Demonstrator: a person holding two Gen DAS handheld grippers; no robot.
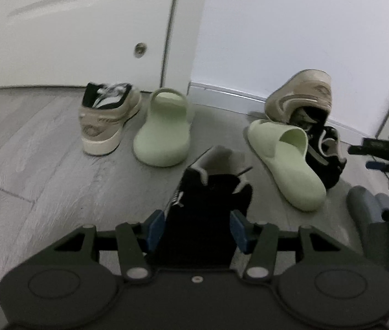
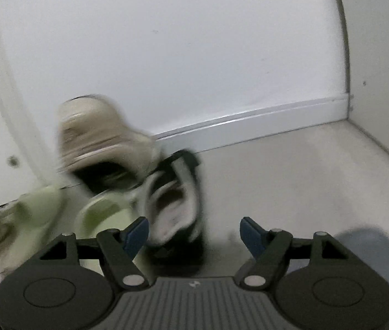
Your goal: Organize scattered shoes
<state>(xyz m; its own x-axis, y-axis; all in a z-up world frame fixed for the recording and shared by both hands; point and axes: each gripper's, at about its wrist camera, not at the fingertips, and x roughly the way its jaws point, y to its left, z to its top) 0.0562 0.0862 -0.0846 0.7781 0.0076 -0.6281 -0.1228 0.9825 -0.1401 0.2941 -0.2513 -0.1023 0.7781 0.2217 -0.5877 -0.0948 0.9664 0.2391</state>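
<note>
My left gripper (image 1: 197, 227) is shut on the heel of a black sneaker (image 1: 211, 189) whose toe points away over the grey floor. Ahead stand a beige sneaker (image 1: 106, 121) and an upright pale green slide (image 1: 164, 134). A second green slide (image 1: 288, 162) lies to the right, with another black sneaker (image 1: 329, 154) behind it and a tipped beige sneaker (image 1: 301, 96) against the wall. My right gripper (image 2: 194, 233) is open with nothing between its fingers, just short of the black sneaker (image 2: 178, 203). The tipped beige sneaker (image 2: 103, 137) and the green slide (image 2: 103, 214) are blurred there.
A white door (image 1: 79, 33) with a small round fitting and a white wall with a baseboard (image 1: 227, 93) close off the far side. The other gripper (image 1: 387, 151) and a grey-blue sleeve (image 1: 367, 209) show at the right edge. A wall corner (image 2: 348, 110) is at right.
</note>
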